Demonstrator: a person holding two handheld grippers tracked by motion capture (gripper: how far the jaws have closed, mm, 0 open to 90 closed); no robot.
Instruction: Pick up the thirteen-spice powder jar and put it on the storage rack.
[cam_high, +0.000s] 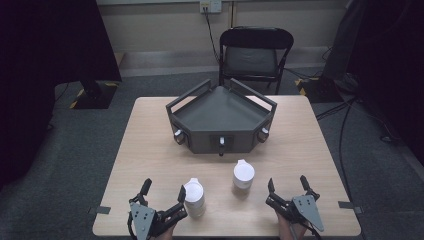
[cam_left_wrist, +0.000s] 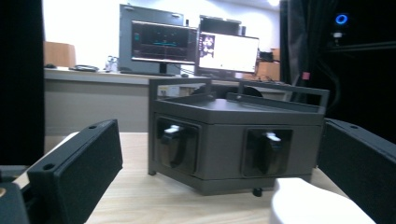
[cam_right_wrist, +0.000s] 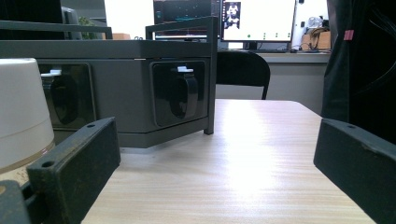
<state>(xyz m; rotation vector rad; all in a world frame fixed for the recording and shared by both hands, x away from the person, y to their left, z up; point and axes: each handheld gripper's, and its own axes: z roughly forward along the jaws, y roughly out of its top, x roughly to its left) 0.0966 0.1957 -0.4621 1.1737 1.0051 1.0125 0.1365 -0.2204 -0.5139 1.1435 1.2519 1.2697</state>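
1. Firstly, you held your left gripper (cam_high: 163, 191) wide open at the table's (cam_high: 150, 150) near edge, gripping nothing; its right jaw stood just beside the left white cup (cam_high: 194, 198).
2. You held your right gripper (cam_high: 287, 184) equally wide open and empty, with the right white cup (cam_high: 243, 174) near its left jaw, apart.
3. Both cups stood upright before the grey tray unit (cam_high: 220, 117).

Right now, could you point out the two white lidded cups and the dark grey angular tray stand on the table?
Left white lidded cup (cam_high: 194, 198), high view, on its lid.
Right white lidded cup (cam_high: 243, 174), high view, on its lid.
Dark grey angular tray stand (cam_high: 220, 111), high view, on its bare top.
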